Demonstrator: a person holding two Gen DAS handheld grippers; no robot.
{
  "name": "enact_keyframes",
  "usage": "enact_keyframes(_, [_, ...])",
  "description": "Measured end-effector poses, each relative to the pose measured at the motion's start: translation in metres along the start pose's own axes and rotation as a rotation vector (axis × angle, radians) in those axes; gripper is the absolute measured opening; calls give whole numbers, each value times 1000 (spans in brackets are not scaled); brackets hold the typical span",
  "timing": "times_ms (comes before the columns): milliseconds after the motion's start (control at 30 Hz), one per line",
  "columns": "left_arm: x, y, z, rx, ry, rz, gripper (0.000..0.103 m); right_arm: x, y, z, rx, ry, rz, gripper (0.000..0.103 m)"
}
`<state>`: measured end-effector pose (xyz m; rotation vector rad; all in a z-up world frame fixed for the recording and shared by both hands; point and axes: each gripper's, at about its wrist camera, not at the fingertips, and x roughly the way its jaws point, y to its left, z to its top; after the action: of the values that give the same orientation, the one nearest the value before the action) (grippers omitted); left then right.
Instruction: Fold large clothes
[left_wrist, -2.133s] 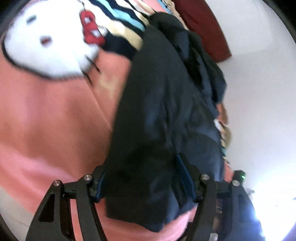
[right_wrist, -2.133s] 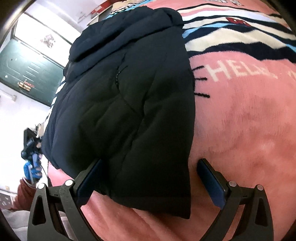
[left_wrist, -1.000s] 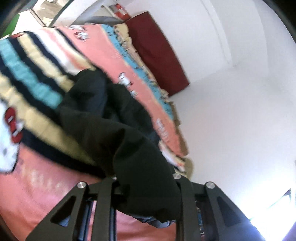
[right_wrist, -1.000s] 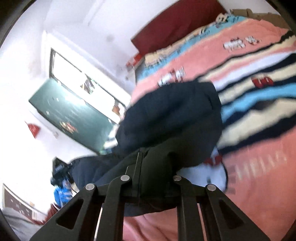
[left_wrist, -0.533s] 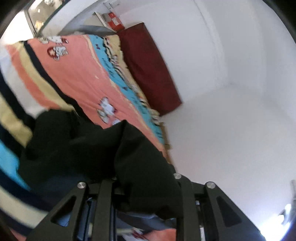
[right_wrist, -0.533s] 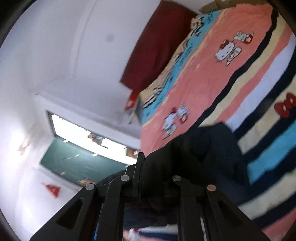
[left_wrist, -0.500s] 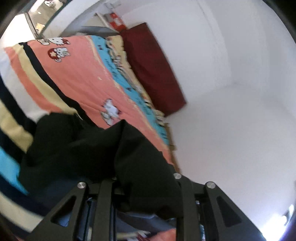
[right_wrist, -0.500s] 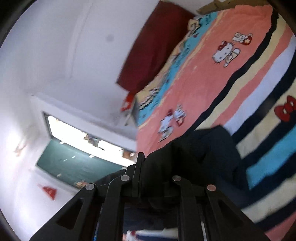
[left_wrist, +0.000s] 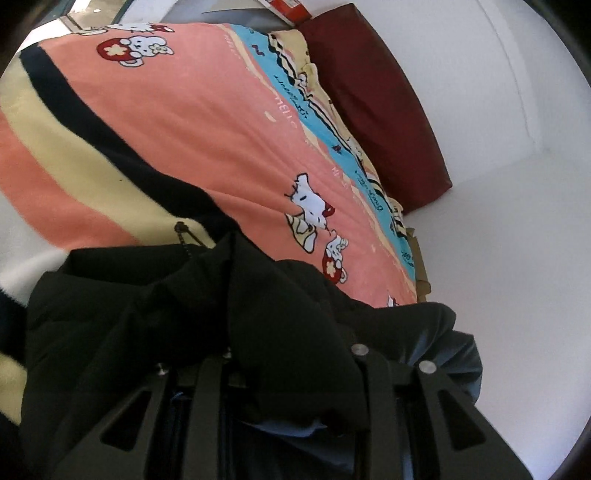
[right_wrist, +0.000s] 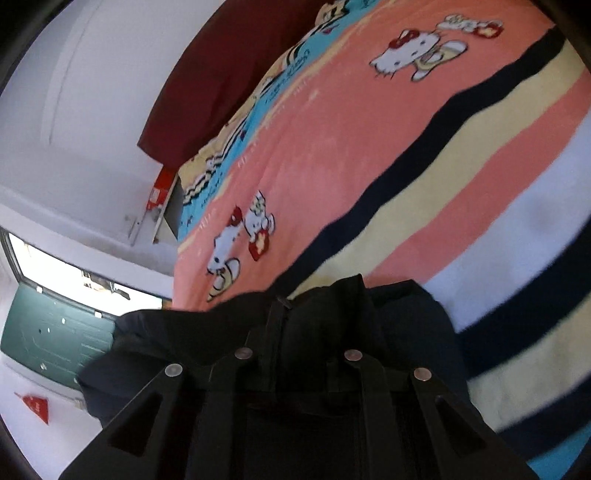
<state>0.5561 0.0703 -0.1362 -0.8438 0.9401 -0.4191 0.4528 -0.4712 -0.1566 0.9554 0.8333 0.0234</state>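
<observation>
Striped cartoon blanket (left_wrist: 207, 122) carries your dark jacket (left_wrist: 155, 317), bunched at its near part. Your right gripper (right_wrist: 297, 363) is clamped on a fold; your left gripper (left_wrist: 288, 369) is opening, fabric still between its fingers.

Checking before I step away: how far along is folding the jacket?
Mid-fold. Done: the jacket is already doubled into a bundle on the blanket. In hand: the right claw pinches its edge; the left claw is opening, cloth between. Left: release, flatten, tidy.
</observation>
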Motion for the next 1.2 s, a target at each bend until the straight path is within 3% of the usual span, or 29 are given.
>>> enact_keyframes(100, [0,1,1,-15,4,-20,26,4,-5,-1,-19,-1,9,13])
enact_keyframes(200, [-12,5,2,-80,0,-130,41,-4,-7,-2,3,-3,38,20])
enact_keyframes(267, [-23,7,9,-144,-10,-215,56,-9,-4,1,7,-16,62,38])
enact_keyframes(300, [-31,6,13,-165,-26,-252,56,-14,-2,2,-5,-26,81,45])
enact_keyframes(367, [-51,0,22,-175,-53,-305,58,-27,6,6,-38,-51,102,81])
enact_keyframes(400, [-57,-4,26,-169,-57,-301,59,-34,9,8,-48,-64,99,88])
enact_keyframes(467, [-70,-15,29,-129,-72,-257,59,-50,17,11,-81,-102,74,89])
enact_keyframes(633, [-104,-56,14,99,-94,-61,59,-89,39,8,-169,-176,16,83])
enact_keyframes(733, [-120,-67,11,151,-129,16,59,-105,60,-4,-242,-177,4,83])
enact_keyframes(800, [-122,-78,4,197,-104,40,59,-108,78,-16,-305,-154,-1,82])
enact_keyframes(900, [-105,-106,-14,304,-25,100,59,-99,108,-36,-407,-101,-21,81])
enact_keyframes(1067, [-40,-152,-60,492,119,173,59,-62,153,-71,-549,-14,-75,78])
enact_keyframes(1200, [18,-172,-68,609,178,290,59,-23,175,-82,-632,23,-137,78])
